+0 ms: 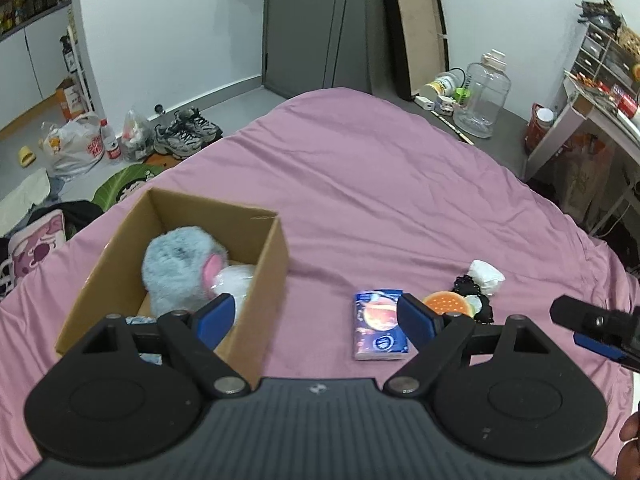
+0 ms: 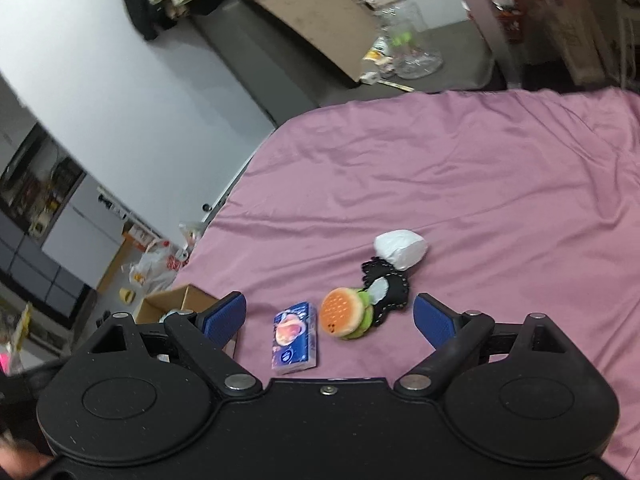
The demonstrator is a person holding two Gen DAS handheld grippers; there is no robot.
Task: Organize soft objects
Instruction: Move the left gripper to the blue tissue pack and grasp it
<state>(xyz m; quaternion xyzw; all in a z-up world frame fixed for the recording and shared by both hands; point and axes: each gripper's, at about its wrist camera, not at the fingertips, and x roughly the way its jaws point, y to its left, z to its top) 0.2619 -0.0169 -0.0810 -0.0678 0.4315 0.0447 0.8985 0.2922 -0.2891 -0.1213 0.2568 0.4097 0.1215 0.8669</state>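
A cardboard box (image 1: 264,280) stands on the pink bed and holds a grey-blue plush toy (image 1: 180,268) and a white soft item (image 1: 240,284). A blue tissue pack (image 1: 378,326) lies to its right, then a burger plush (image 1: 446,303), a black fabric piece (image 1: 468,286) and a white bundle (image 1: 486,276). My left gripper (image 1: 316,316) is open and empty, above the box's near right corner. My right gripper (image 2: 330,320) is open and empty, hovering over the tissue pack (image 2: 294,338) and burger plush (image 2: 346,314); the black piece (image 2: 390,286), white bundle (image 2: 400,252) and box (image 2: 176,304) show too.
The pink bedsheet (image 1: 380,184) stretches far ahead. The floor at left holds shoes (image 1: 184,134), plastic bags (image 1: 76,144) and a bottle. A large clear jar (image 1: 482,100) and a framed board stand beyond the bed. A desk (image 1: 592,120) is at right.
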